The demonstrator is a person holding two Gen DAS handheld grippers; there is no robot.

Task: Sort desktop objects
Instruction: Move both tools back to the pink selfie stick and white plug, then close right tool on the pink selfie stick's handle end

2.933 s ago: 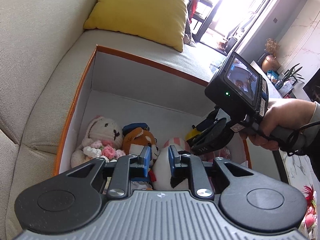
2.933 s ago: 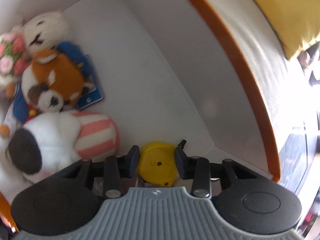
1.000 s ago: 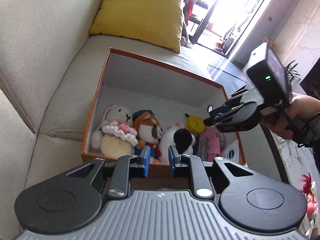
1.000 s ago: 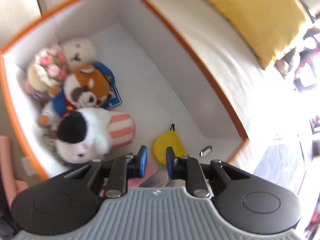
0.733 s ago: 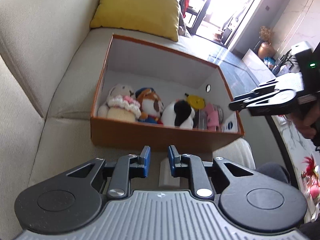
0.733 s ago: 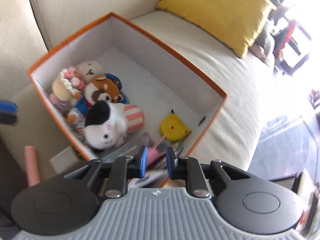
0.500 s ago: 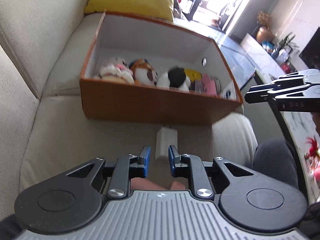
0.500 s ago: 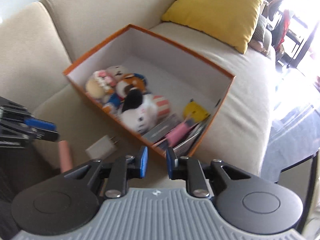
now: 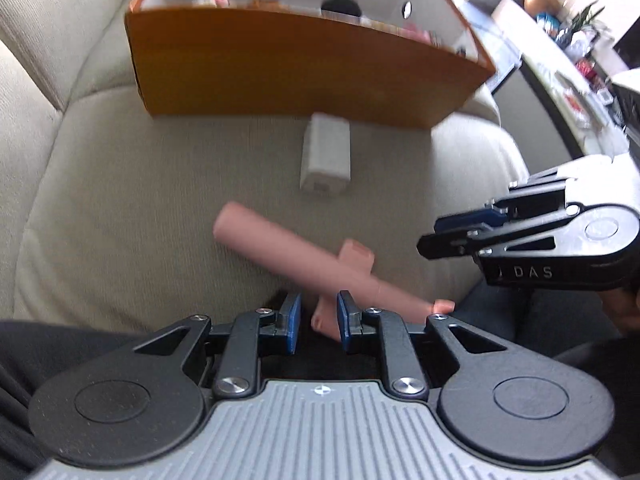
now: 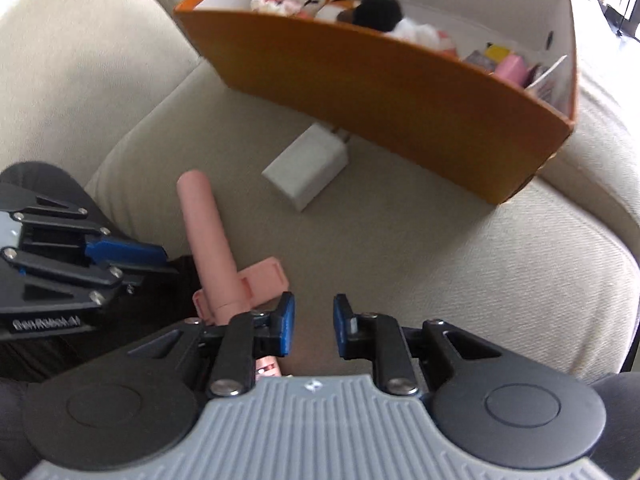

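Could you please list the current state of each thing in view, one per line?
Left gripper: open, empty, low over the pink handheld fan.
Right gripper: open, empty.
Pink handheld fan: lying on the sofa cushion, ungrasped.
White charger: lying outside the box, prongs toward it.
Orange box: open-topped, holding plush toys.

You're over a beige fabric sofa (image 9: pixel 120 168) w/ seamed cushions; a cluttered pale counter (image 9: pixel 576 80) stands at right, bright daylight behind.
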